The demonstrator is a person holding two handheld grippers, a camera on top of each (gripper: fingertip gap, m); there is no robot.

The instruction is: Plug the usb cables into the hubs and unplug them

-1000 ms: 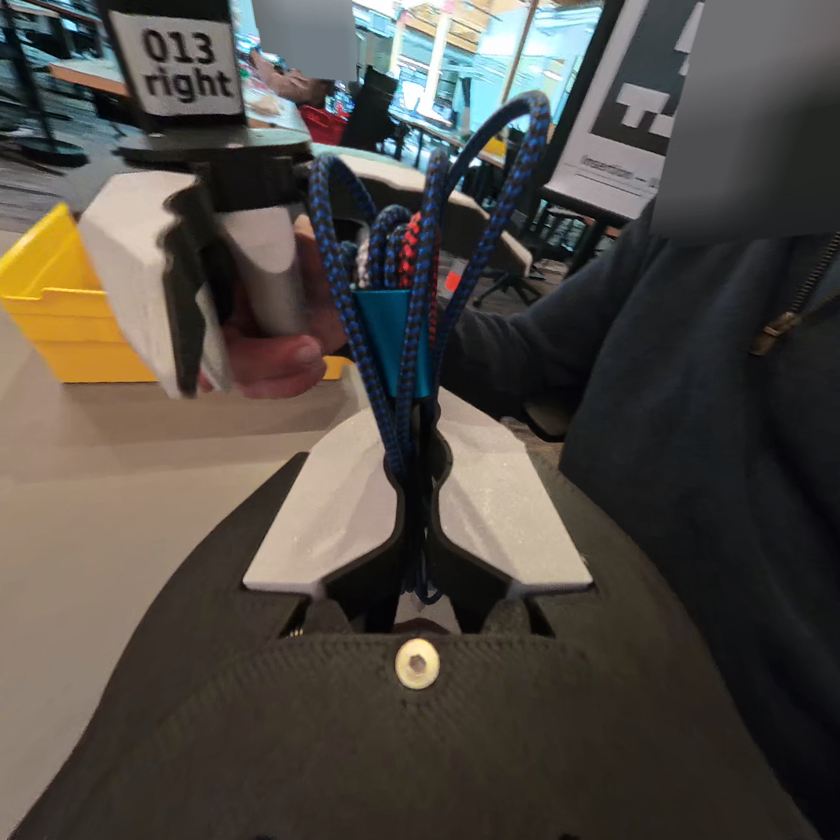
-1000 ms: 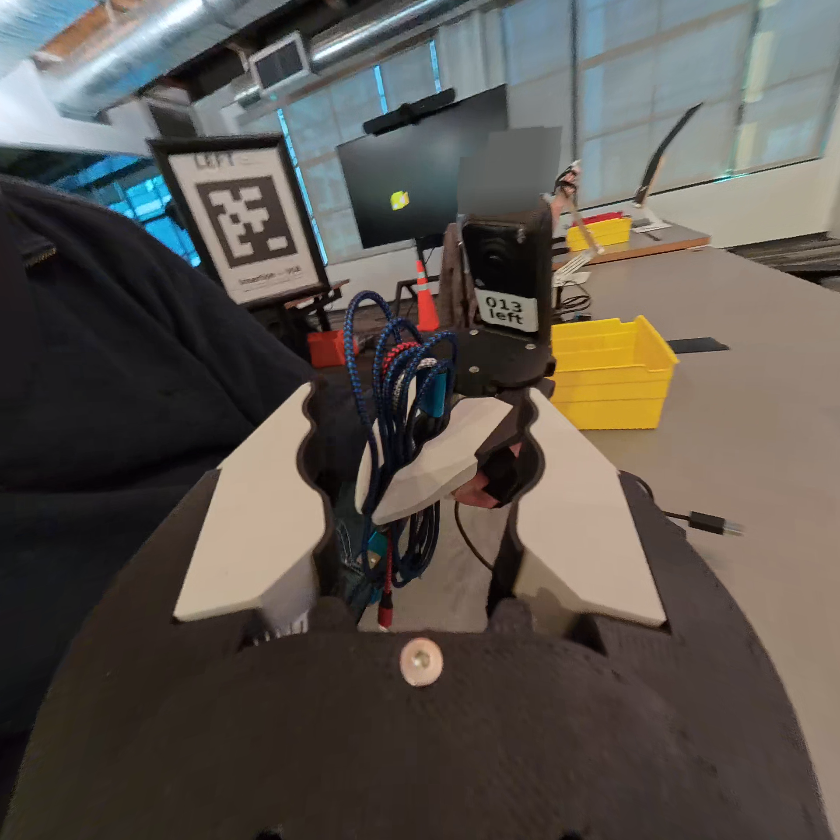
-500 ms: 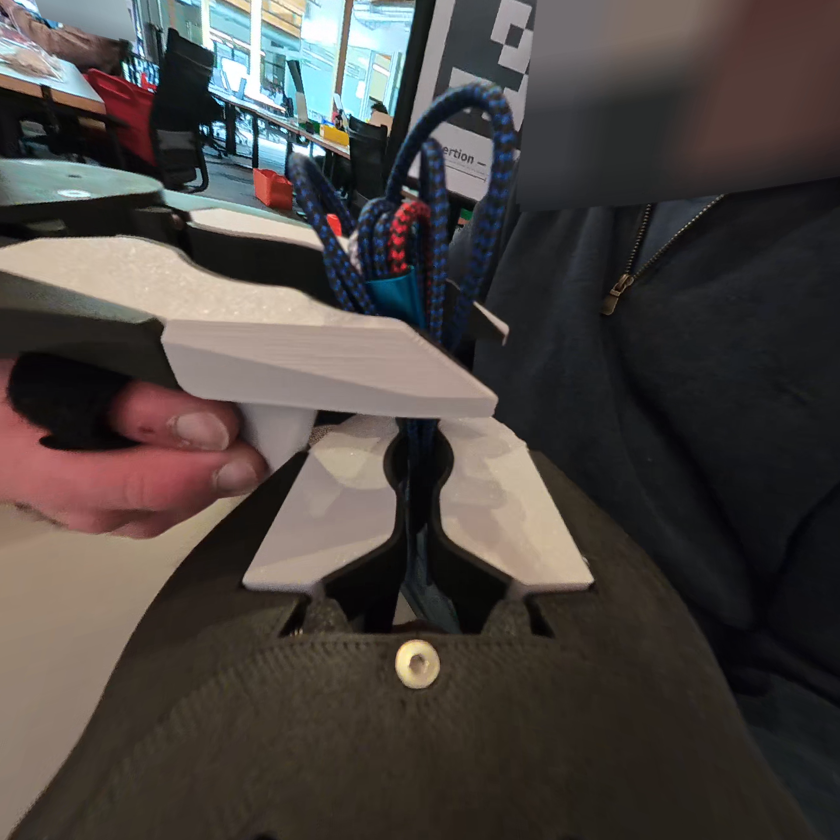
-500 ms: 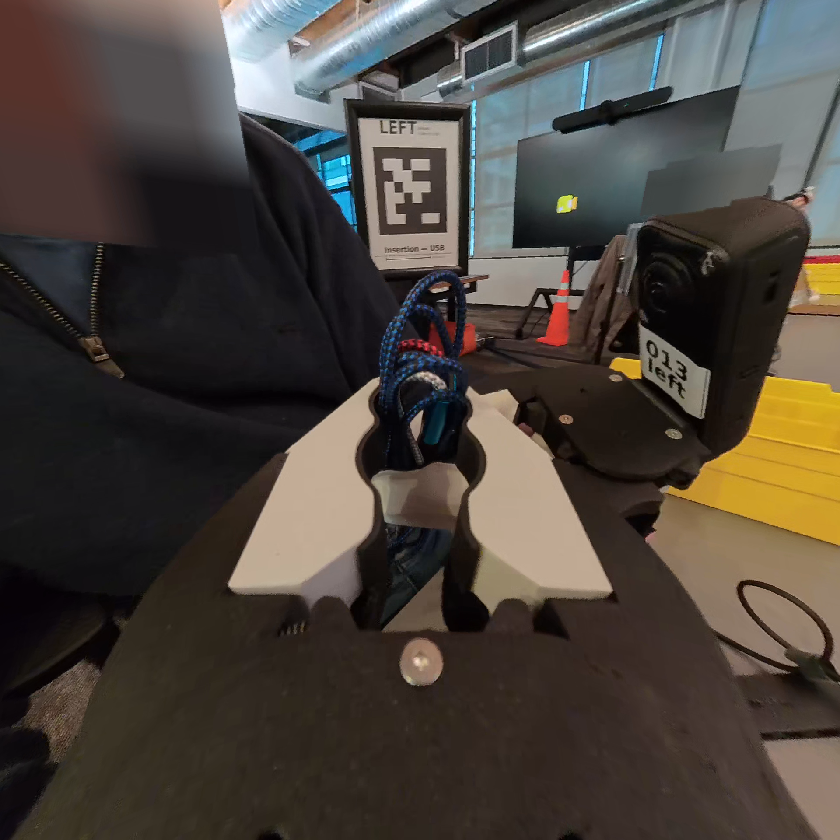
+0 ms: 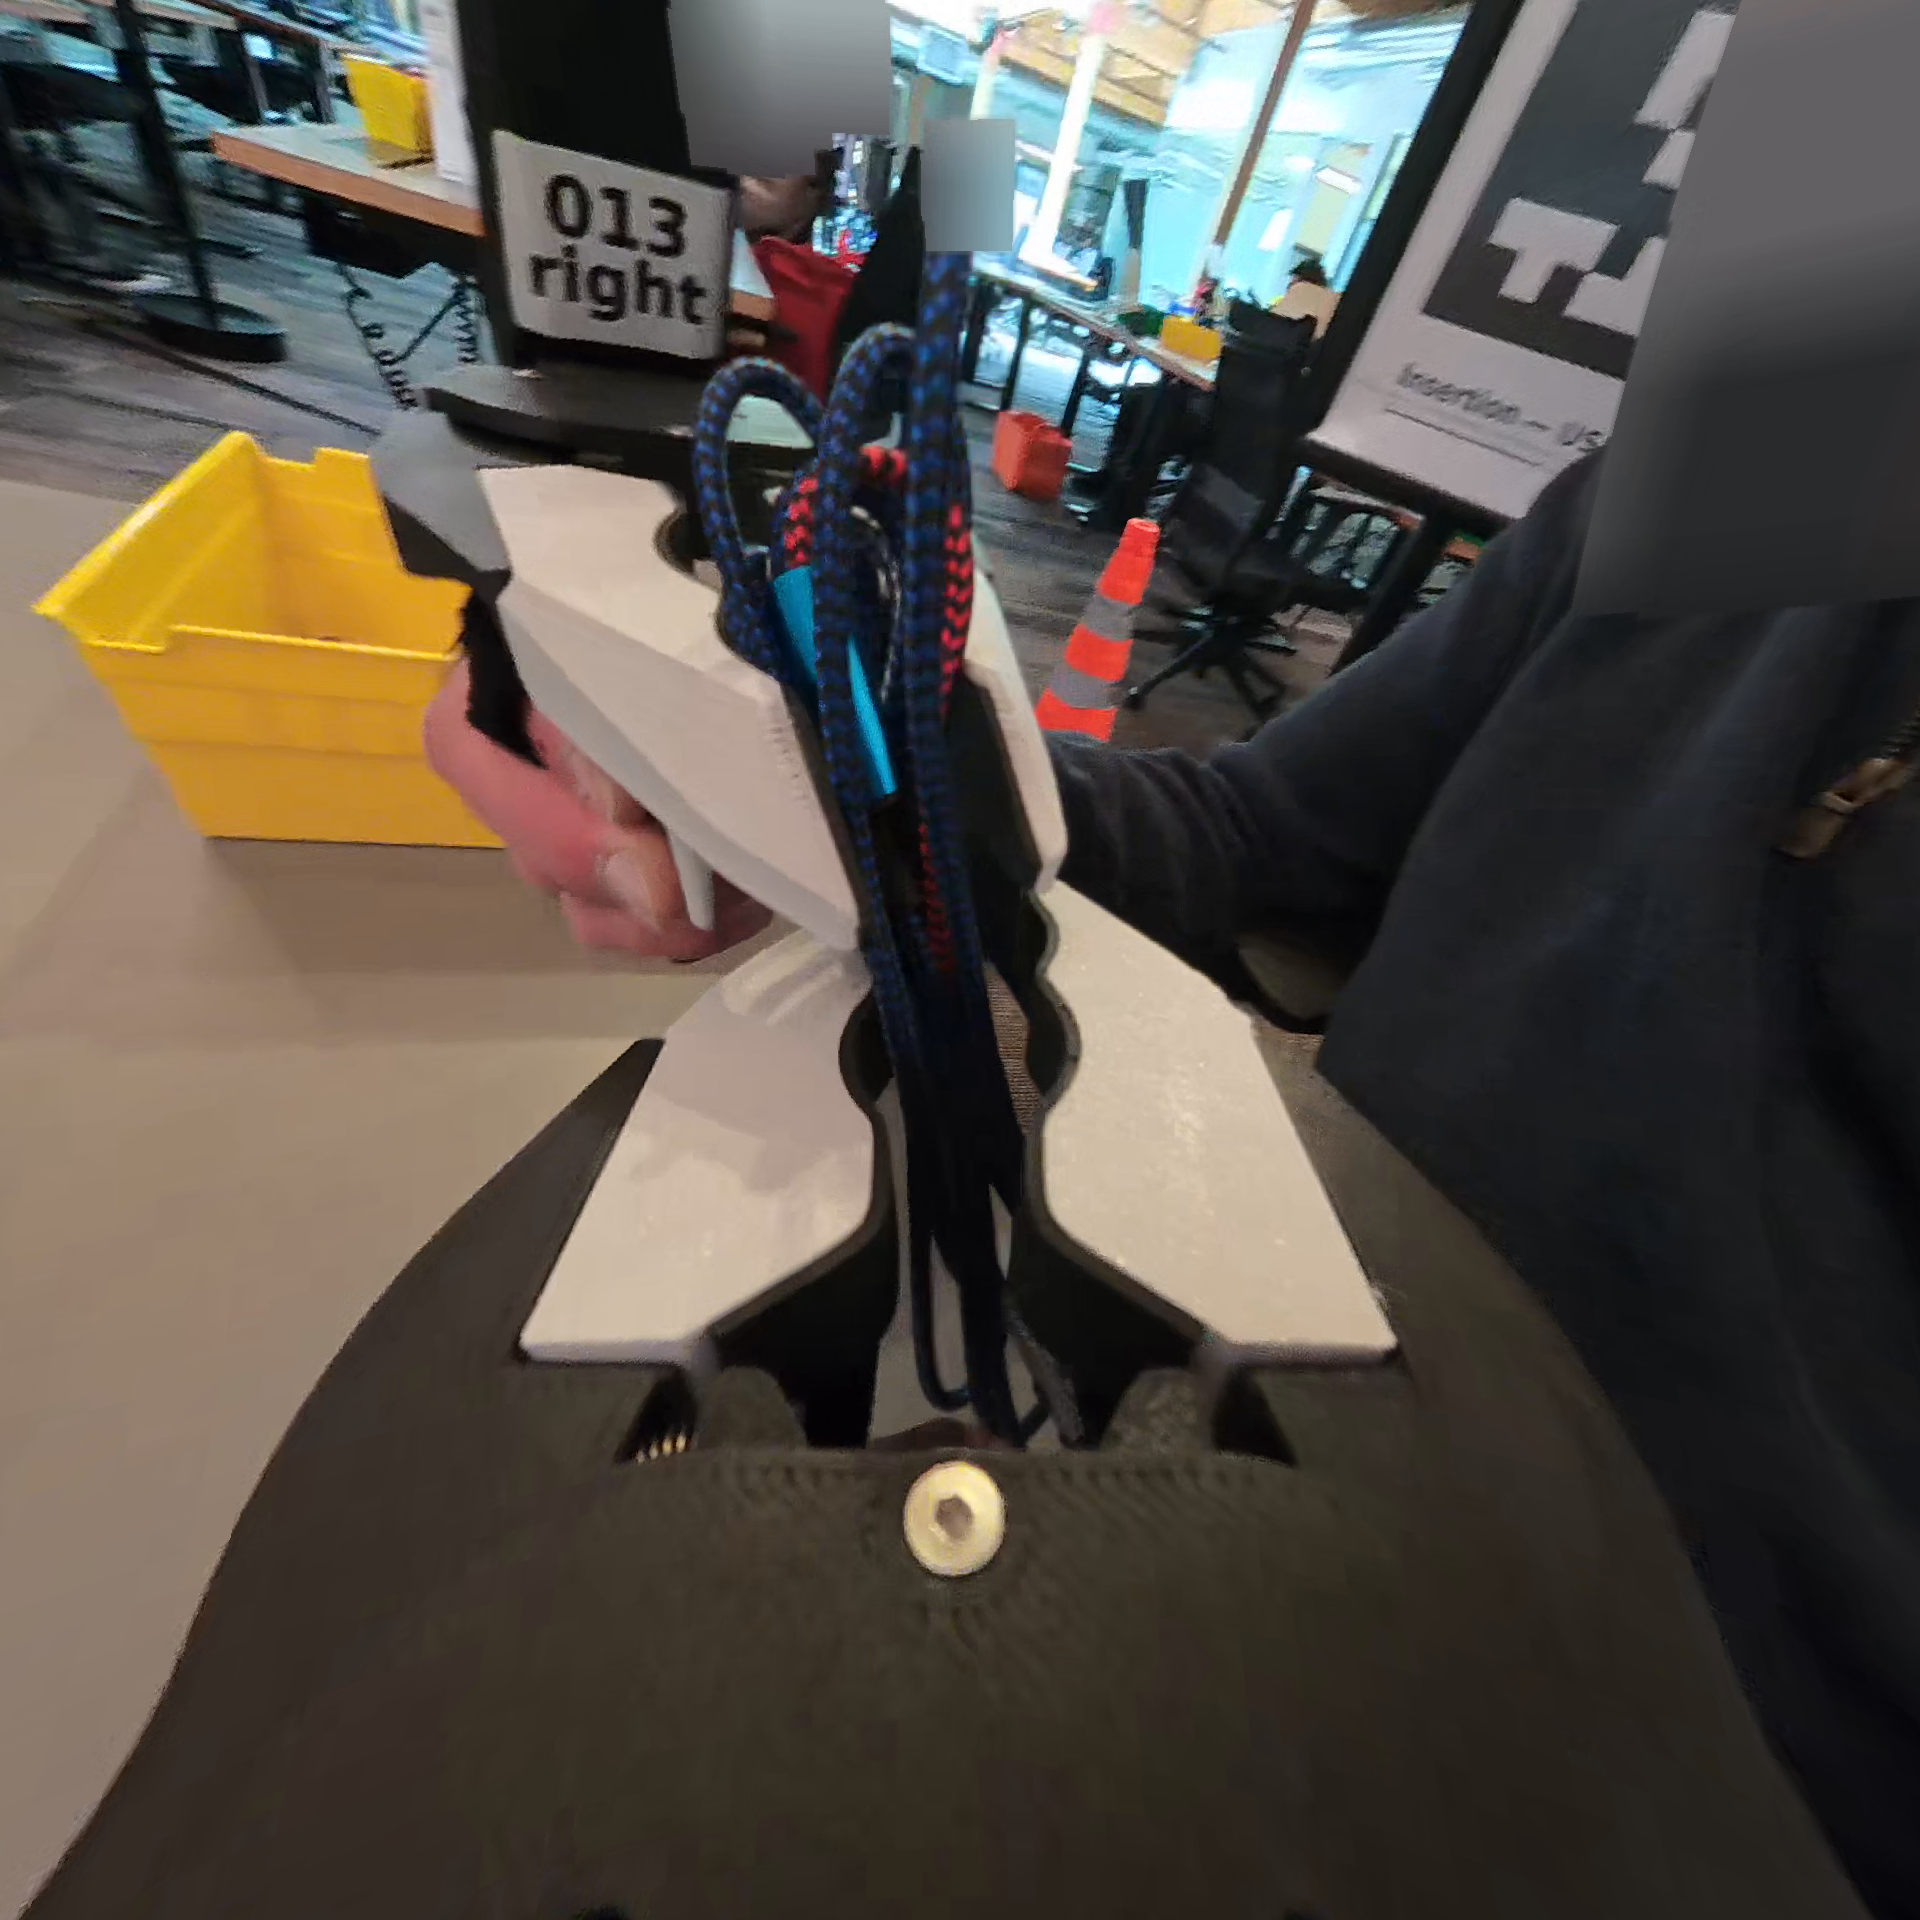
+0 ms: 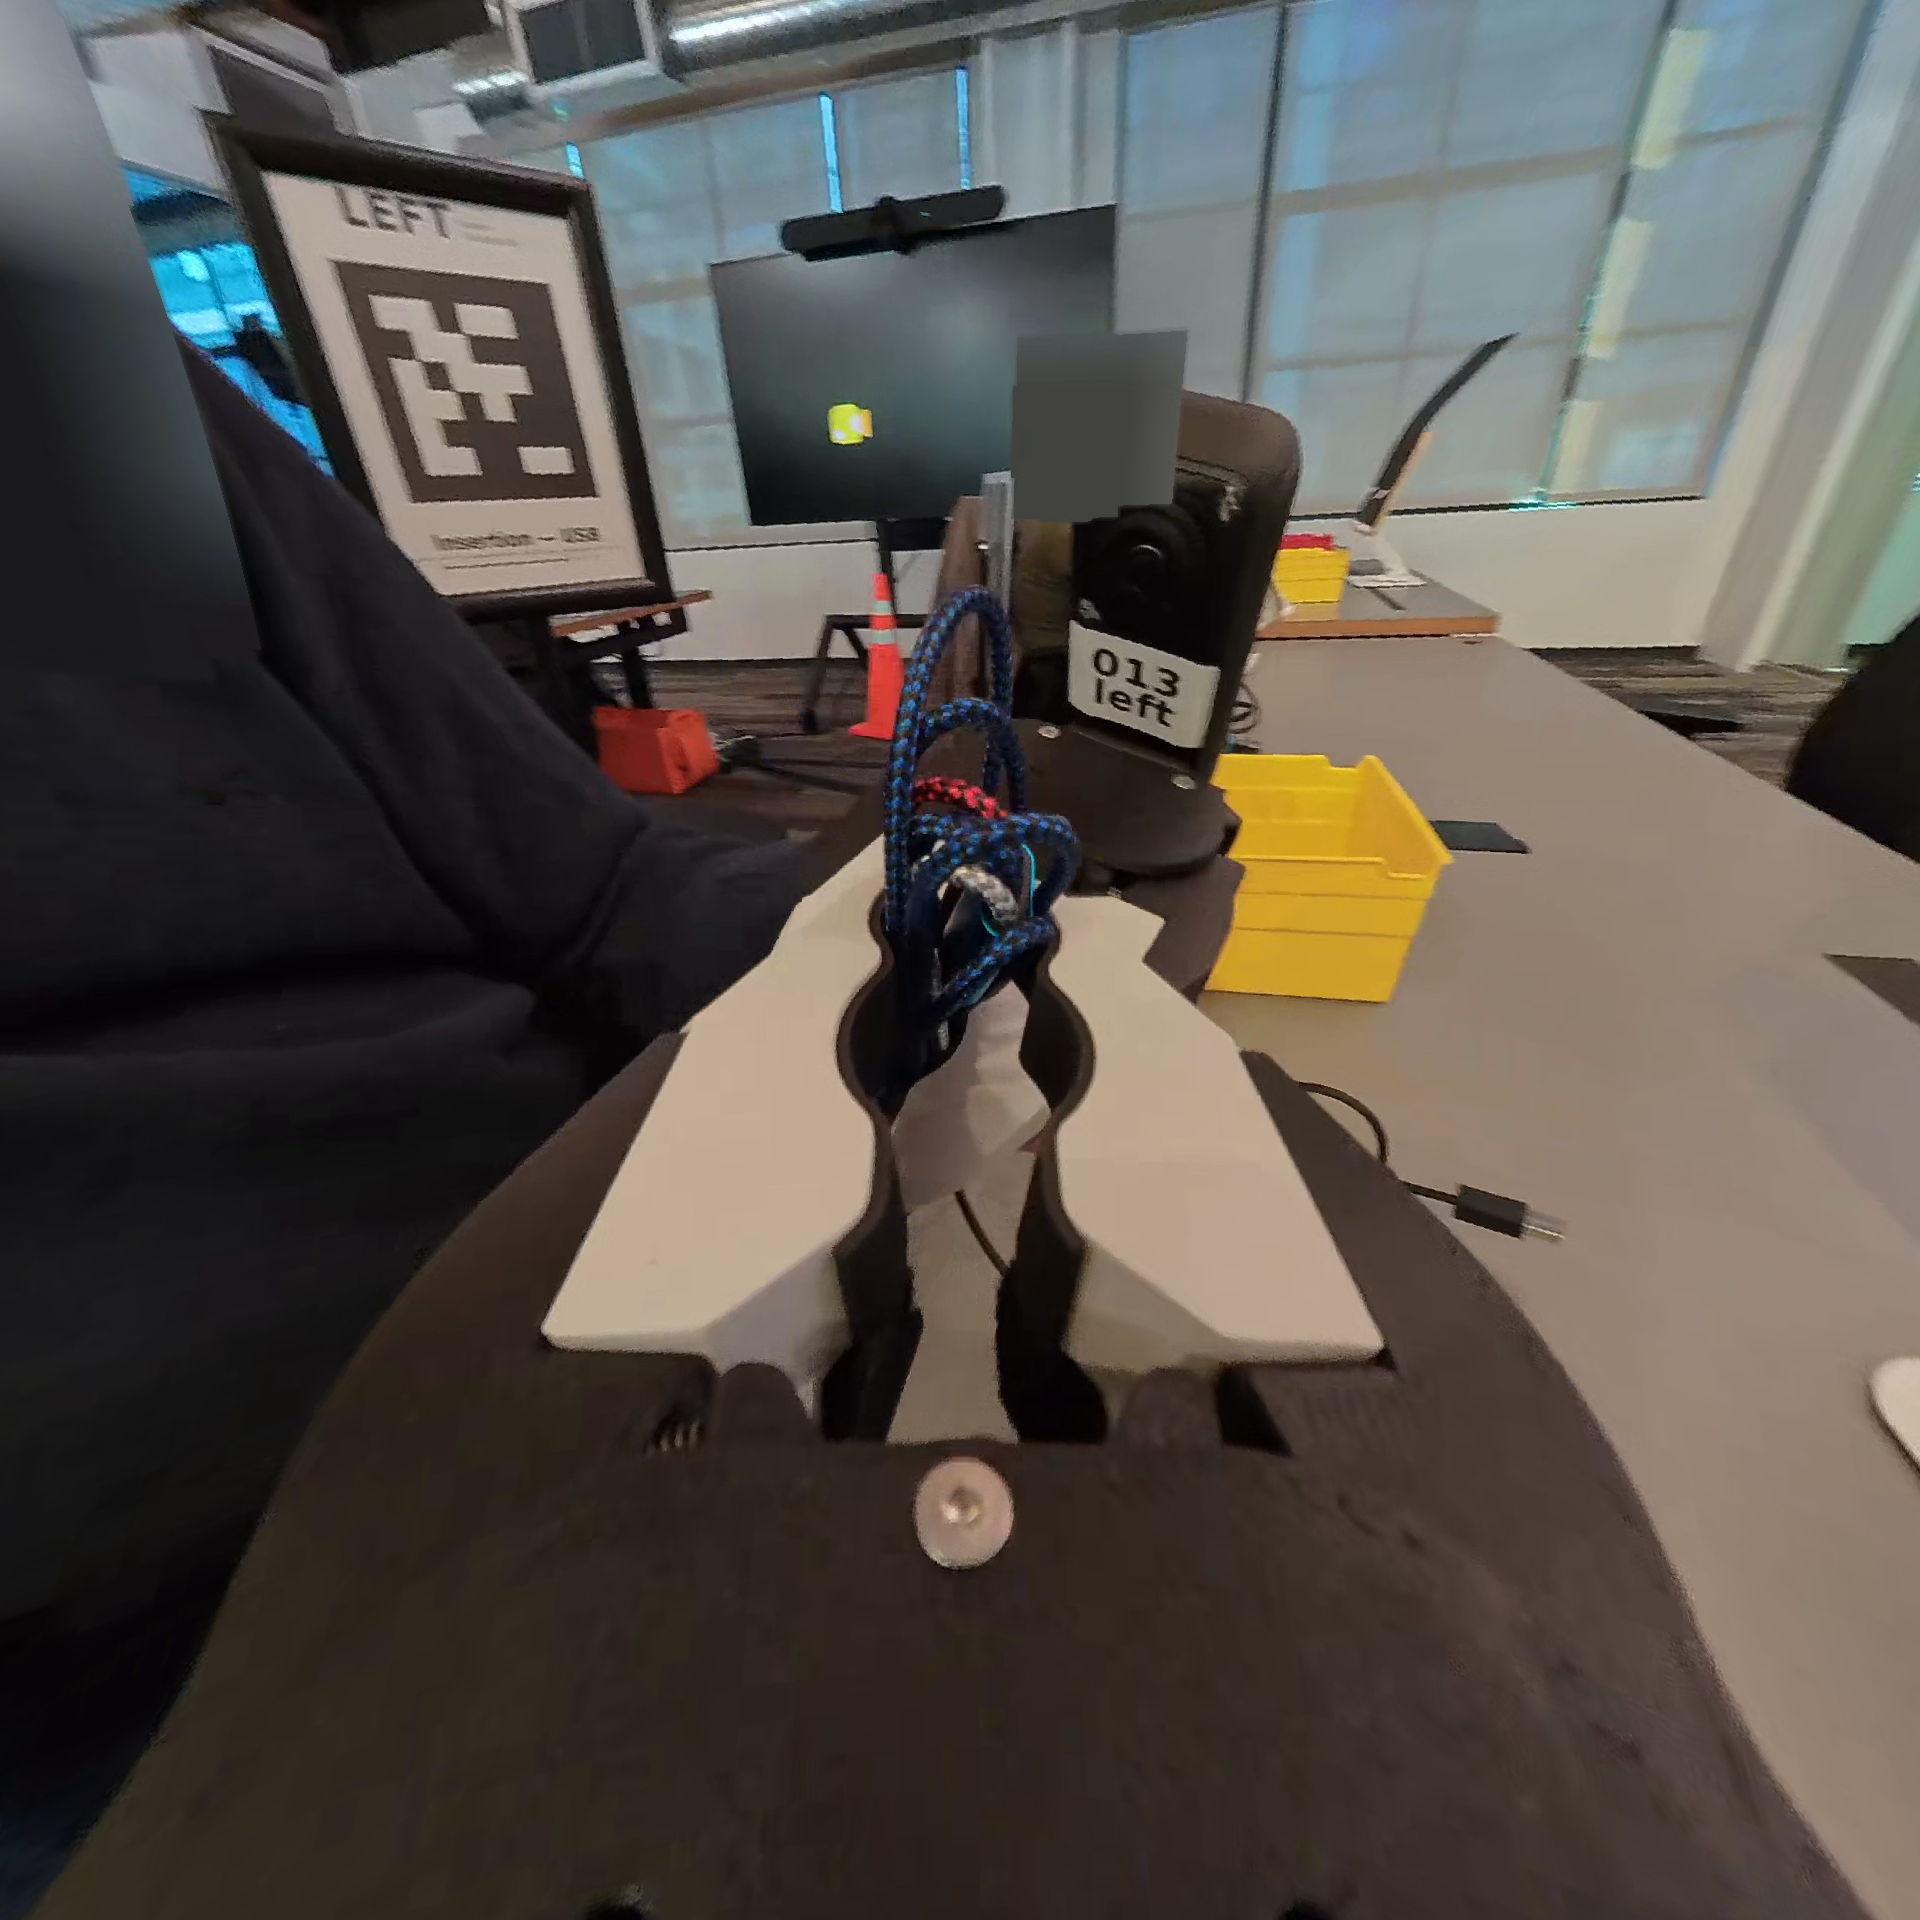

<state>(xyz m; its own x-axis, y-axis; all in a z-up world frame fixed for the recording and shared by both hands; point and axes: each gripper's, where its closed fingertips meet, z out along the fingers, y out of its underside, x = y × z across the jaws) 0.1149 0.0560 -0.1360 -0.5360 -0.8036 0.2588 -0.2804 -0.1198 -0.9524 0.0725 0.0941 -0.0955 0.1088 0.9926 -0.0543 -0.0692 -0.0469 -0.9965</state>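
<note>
Right now you're in prep, not plugging: no hub shows in either view, and nothing is mated. Your left gripper (image 5: 956, 1049) has its jaws drawn in around a bundle of braided usb cables (image 5: 914, 727), blue-black with a red-black strand and a teal connector sleeve (image 5: 836, 686); the bundle runs down through the gap toward the palm. Your right gripper (image 6: 966, 935) meets it nose to nose and its fingers flank the same bundle a little higher up. In the right wrist view its jaws look nearly closed on the loops, though I can't tell whether they pinch firmly or just cradle.

Both tools hang above the grey table (image 5: 260, 1091), close to your dark jacket. A yellow bin (image 5: 260, 665) sits behind them. One loose black cable with a plug (image 6: 1496, 1210) lies on the table (image 6: 1662, 1039) to the right.

Next, as I read it: single out one connector from the tangle with the right tool while the left holds the rest, then find the hub. Watch for loops snagging the fingers as you separate.
</note>
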